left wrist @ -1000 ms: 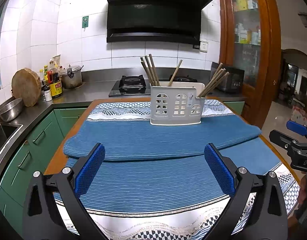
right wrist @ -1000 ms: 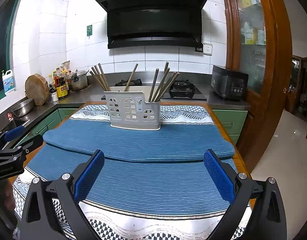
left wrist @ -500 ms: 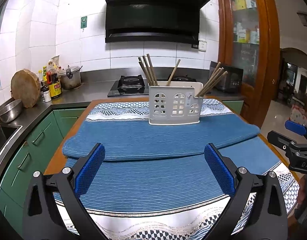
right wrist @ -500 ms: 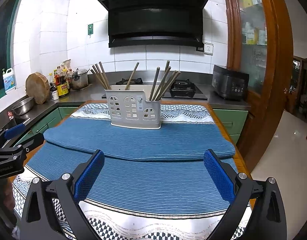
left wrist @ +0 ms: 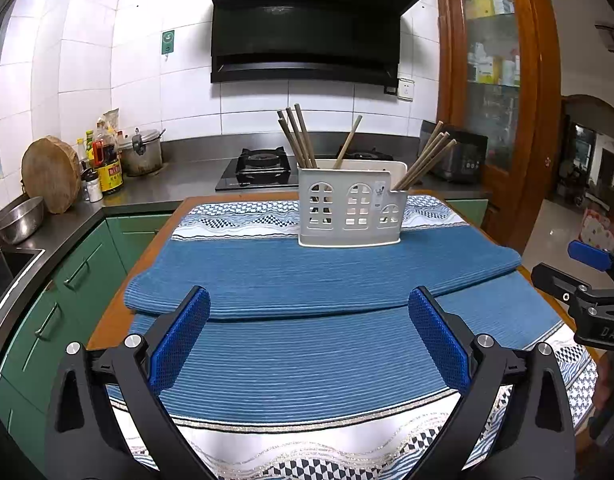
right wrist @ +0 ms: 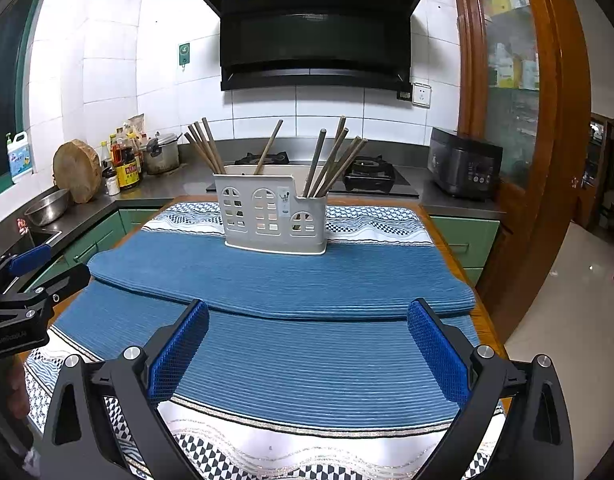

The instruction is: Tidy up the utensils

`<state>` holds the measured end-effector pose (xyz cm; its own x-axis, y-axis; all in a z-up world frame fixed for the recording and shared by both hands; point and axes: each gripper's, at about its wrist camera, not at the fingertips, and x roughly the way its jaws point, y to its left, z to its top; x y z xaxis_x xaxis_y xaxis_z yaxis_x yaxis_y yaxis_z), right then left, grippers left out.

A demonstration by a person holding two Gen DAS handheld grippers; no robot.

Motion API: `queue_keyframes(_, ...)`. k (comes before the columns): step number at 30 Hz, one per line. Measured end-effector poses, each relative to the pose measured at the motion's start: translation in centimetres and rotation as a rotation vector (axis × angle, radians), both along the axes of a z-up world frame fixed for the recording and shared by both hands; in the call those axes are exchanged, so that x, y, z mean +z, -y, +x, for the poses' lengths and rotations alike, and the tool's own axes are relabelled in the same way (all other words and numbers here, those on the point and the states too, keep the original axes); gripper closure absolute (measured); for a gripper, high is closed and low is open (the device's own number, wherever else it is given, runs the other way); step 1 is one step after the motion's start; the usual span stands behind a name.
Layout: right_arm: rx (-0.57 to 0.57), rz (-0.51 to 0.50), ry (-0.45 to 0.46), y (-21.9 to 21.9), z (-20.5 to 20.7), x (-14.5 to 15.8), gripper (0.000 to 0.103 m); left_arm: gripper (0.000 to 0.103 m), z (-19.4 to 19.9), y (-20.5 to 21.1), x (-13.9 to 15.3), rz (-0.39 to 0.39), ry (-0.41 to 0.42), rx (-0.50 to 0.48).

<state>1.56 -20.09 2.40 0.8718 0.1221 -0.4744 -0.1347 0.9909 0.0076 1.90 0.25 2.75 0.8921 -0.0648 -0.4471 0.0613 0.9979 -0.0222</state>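
A white plastic utensil holder (left wrist: 349,210) (right wrist: 273,216) stands upright at the far side of a table covered with a blue striped cloth (left wrist: 307,344) (right wrist: 307,352). Several brown chopsticks (left wrist: 297,136) (right wrist: 327,160) stand in its compartments, some left, one in the middle, some right. My left gripper (left wrist: 309,336) is open and empty, low over the near cloth. My right gripper (right wrist: 307,340) is open and empty too. Each gripper shows at the other view's edge: the right one (left wrist: 587,280), the left one (right wrist: 23,280).
A folded blue mat (left wrist: 319,268) lies before the holder. Behind the table run a steel counter with a gas hob (left wrist: 263,164), a pot (left wrist: 141,152), bottles (left wrist: 107,160), a round chopping block (left wrist: 51,174) and a steel bowl (left wrist: 19,220). A wooden cabinet (left wrist: 495,80) stands right.
Both grippers stay open and almost still; the views shift only slightly, the holder drifting a little left in the left wrist view.
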Motion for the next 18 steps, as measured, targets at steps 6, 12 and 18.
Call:
queue_keyframes(6,0.001,-0.001,0.001,-0.12,0.0,-0.01,0.007,0.005,-0.12,0.11,-0.11,-0.001,0.002,-0.004)
queue_keyframes(12,0.004,-0.001,-0.001,-0.21,-0.1,-0.1,0.007,0.005,-0.17,0.23,-0.09,-0.006,0.005,-0.01)
queue_keyframes(18,0.005,-0.002,-0.003,-0.3,-0.08,-0.12,0.007,0.005,-0.22,0.18,-0.07,-0.013,0.012,-0.019)
